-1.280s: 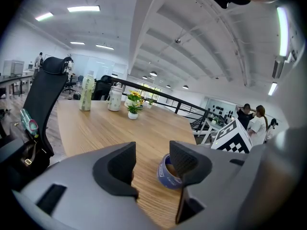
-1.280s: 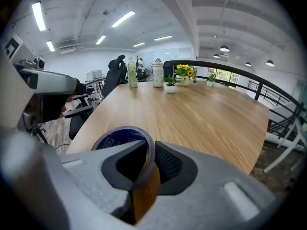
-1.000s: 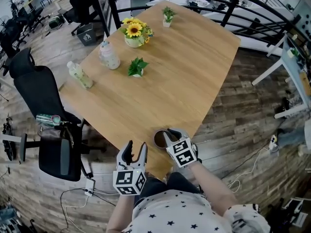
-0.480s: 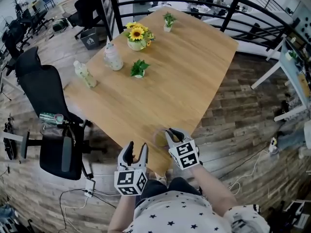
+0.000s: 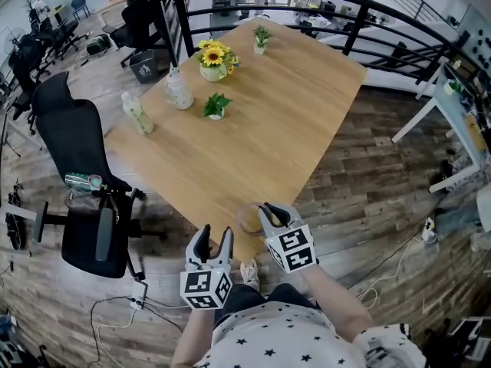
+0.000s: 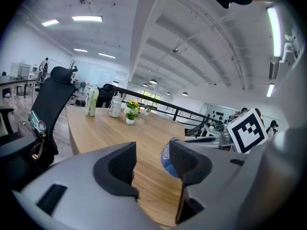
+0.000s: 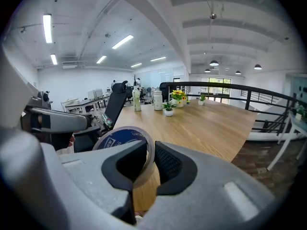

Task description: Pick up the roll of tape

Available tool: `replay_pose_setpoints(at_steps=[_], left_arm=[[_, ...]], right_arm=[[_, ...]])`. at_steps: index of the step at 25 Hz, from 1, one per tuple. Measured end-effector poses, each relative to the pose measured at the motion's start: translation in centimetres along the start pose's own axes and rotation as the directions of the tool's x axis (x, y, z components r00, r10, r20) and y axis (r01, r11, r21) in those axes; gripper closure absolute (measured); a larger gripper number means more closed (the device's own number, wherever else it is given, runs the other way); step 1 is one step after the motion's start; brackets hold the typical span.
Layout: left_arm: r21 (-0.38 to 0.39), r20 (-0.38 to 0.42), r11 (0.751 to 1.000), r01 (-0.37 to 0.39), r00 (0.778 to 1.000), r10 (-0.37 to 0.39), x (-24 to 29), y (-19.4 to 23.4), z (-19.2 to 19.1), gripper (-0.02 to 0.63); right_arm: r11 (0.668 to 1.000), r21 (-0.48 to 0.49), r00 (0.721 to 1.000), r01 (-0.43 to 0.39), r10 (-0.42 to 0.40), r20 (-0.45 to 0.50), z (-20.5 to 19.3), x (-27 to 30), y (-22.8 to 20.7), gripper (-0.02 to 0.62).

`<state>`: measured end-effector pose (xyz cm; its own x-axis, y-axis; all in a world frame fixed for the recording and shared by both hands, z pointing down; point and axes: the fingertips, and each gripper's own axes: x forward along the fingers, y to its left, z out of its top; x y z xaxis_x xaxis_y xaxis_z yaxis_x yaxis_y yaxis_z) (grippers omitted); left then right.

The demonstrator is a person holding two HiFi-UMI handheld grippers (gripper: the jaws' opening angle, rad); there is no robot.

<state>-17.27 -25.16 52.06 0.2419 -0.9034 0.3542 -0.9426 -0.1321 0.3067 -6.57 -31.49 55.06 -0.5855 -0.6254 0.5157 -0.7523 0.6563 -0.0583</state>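
Observation:
The roll of tape (image 7: 125, 140), a tan ring with a blue core label, hangs above the near corner of the wooden table (image 5: 253, 129). My right gripper (image 7: 146, 164) is shut on the roll's wall, one jaw inside the ring and one outside. In the head view the roll of tape (image 5: 249, 219) shows just left of my right gripper (image 5: 270, 211). My left gripper (image 5: 213, 236) stands open and empty a little to the left, off the table's edge. From the left gripper view, the tape (image 6: 166, 159) peeks out behind the right-hand jaw of my left gripper (image 6: 151, 159).
At the table's far left stand a sunflower pot (image 5: 212, 58), a small green plant (image 5: 217, 106), a clear jar (image 5: 179, 89) and a bottle (image 5: 138, 113). A black office chair (image 5: 80, 175) is at the left. A black railing (image 5: 399, 29) runs behind the table.
My right gripper has risen with the tape, lifting it off the table's near corner. My left gripper has shifted a little and stayed open.

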Motion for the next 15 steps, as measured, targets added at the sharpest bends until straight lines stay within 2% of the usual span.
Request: replay_pose_setpoints(at_steps=[15], left_arm=[[0.019,0.061,1.0,-0.001,0.998,0.0,-6.2,-5.6,-1.9,0.403]], right_arm=[[0.999,-0.031,0.995,-0.012,0.015,0.095,-0.9,-9.3,2.6,0.535]])
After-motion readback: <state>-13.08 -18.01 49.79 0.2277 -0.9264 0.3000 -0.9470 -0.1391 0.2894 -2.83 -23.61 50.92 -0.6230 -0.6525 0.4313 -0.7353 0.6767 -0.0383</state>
